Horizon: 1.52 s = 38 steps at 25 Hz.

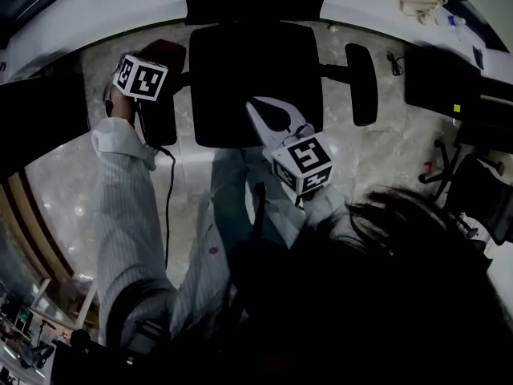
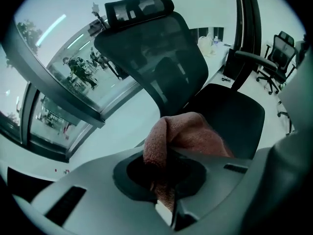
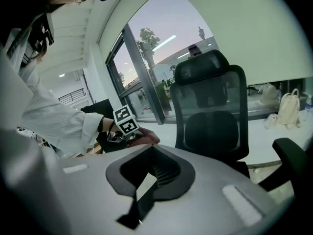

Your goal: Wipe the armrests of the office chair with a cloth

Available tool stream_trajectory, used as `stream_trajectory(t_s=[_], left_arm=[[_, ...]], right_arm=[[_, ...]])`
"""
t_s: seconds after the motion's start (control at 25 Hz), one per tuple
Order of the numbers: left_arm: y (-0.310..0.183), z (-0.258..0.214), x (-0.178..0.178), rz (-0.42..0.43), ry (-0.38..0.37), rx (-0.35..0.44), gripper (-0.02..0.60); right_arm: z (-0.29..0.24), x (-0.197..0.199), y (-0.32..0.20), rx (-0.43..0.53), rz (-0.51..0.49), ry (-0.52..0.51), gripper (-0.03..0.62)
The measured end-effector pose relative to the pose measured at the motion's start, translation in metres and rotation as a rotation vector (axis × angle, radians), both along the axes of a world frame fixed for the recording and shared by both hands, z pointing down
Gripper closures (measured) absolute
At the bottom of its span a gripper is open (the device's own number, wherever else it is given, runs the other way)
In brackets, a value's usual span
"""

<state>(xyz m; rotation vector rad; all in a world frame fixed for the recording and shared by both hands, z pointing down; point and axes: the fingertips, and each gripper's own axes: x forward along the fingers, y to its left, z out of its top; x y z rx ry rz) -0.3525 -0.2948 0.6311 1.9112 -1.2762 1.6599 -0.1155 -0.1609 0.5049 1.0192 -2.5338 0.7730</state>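
Left gripper (image 2: 165, 205) pinches cloth (image 2: 188, 136) — head view hides jaws.

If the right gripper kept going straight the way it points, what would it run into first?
Probably the chair's lower backrest, straight ahead of the right gripper, whose jaws are shut and empty. Depth is unclear, so the rear of the seat could come first.

Office chair (image 1: 256, 79) set before table (image 1: 361, 6); cloth (image 2: 186, 136) clamped in left gripper (image 1: 156, 58), over left-hand armrest (image 1: 160, 123); right gripper (image 1: 268, 117) held above seat front; other armrest (image 1: 361, 83) right of seat.
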Motion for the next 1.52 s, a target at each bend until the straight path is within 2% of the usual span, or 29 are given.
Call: stream_trajectory(t_s=[0.08,0.2,0.4,0.6,0.76,0.92,1.08,1.24,1.4,1.52], left_arm=[[0.008,-0.004,0.001,0.004,0.000,0.001,0.552],[0.038,-0.009,0.004,0.026,0.013,-0.037,0.554],[0.117,-0.016,0.020,0.023,0.112,-0.081,0.554],[0.194,-0.026,0.035,0.030,0.147,-0.100,0.554],[0.226,-0.031,0.038,-0.031,0.195,-0.084,0.554],[0.226,-0.036,0.034,-0.127,0.268,-0.042,0.554],[0.214,-0.070,0.037,-0.259,0.430,0.077,0.552],[0.201,-0.148,0.051,-0.326,0.575,0.292,0.552],[0.184,-0.251,0.076,-0.285,0.679,0.532,0.552],[0.177,-0.319,0.099,-0.174,0.714,0.620,0.552]], right_arm=[[-0.002,-0.001,0.001,0.002,-0.007,-0.003,0.592],[-0.005,-0.008,0.006,0.006,-0.030,-0.013,0.592],[-0.013,-0.026,0.015,0.020,-0.081,-0.030,0.592],[-0.031,-0.049,0.027,0.049,-0.134,-0.046,0.592],[-0.045,-0.064,0.038,0.074,-0.170,-0.053,0.592],[-0.055,-0.071,0.049,0.093,-0.190,-0.050,0.592],[-0.074,-0.067,0.056,0.135,-0.183,-0.046,0.592],[-0.113,-0.055,0.057,0.219,-0.149,-0.046,0.592],[-0.163,-0.038,0.055,0.323,-0.109,-0.053,0.592],[-0.206,-0.022,0.052,0.422,-0.077,-0.061,0.592]])
